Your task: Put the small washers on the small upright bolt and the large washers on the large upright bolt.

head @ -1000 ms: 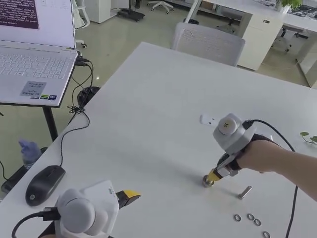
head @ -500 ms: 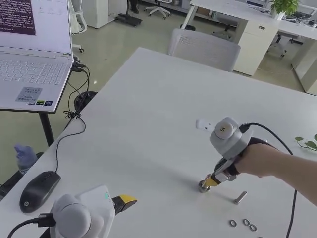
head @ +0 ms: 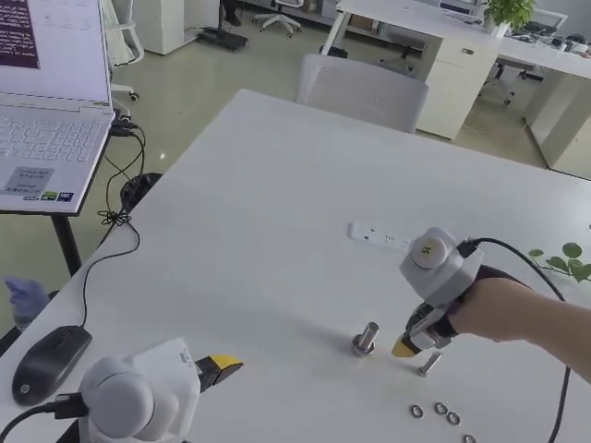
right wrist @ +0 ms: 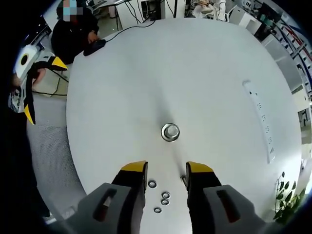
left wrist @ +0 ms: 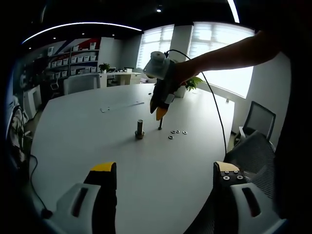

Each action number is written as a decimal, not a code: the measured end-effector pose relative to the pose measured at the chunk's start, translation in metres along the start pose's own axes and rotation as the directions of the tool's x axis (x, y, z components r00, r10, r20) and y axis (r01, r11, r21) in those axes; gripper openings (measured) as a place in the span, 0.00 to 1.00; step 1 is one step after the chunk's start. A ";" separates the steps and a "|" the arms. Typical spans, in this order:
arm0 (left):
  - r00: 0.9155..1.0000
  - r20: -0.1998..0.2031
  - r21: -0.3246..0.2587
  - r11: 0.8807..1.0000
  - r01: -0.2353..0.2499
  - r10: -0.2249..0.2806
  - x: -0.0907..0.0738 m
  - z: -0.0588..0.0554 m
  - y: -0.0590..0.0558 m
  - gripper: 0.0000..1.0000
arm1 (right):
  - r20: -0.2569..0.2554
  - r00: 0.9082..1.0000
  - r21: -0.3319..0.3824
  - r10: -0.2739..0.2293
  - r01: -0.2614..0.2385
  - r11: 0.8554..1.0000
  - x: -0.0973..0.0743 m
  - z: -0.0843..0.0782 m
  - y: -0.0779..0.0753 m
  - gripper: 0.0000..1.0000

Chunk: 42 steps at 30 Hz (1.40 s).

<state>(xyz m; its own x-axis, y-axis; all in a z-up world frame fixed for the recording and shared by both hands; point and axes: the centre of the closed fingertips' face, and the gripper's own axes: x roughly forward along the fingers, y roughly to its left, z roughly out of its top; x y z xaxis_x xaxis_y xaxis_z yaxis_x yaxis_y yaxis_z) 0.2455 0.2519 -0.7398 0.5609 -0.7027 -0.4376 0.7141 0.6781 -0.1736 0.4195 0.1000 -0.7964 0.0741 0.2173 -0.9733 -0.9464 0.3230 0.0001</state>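
**Both grippers empty, washers loose on the bench**

At a white table [head: 277,203], the right gripper [head: 406,348], held in a person's hand [head: 494,312], hangs low over the tabletop with its yellow-tipped jaws apart and nothing between them; just beside the tips stands the large silver upright bolt [head: 366,339], head down on the table; on the tips' other side is the small silver bolt [head: 429,364], which in the head view appears to lie on its side, though that is hard to tell; in the right gripper view it shows close against the tip of one jaw, with the large bolt straight ahead of the gap.

Four small silver ring washers [head: 440,408] lie flat on the table in a loose cluster near the small bolt, on the side towards the person, touching neither bolt.

The left gripper [left wrist: 165,168] is held at the table's near edge, well apart from the bolts; its jaws are spread wide and empty.

A white power strip [head: 379,237] lies further along the table beyond the bolts; a black computer mouse [head: 51,360] sits near the left corner; an open laptop [head: 46,120] stands off to the left; a grey mesh-backed chair [head: 360,90] is at the far edge.
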 end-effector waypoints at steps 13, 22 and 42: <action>1.000 -0.004 0.030 0.999 -0.024 0.024 0.013 0.004 0.003 0.83 | 0.015 1.000 0.032 0.007 -0.008 0.999 -0.012 -0.035 0.005 0.33; 0.999 -0.010 0.014 0.999 -0.042 0.042 0.012 0.004 0.006 0.82 | 0.021 1.000 0.059 0.007 -0.009 0.998 -0.017 -0.058 0.006 0.33; 0.997 -0.015 -0.011 0.997 -0.074 0.074 0.010 0.000 0.010 0.82 | 0.003 1.000 0.104 0.006 -0.006 0.995 0.025 -0.101 0.004 0.32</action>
<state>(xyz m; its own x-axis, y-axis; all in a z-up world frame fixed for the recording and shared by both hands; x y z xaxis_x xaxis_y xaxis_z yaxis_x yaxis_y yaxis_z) 0.2578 0.2515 -0.7453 0.6058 -0.6475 -0.4623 0.6662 0.7305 -0.1502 0.3860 0.0134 -0.8437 0.0698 0.2224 -0.9725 -0.9088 0.4162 0.0299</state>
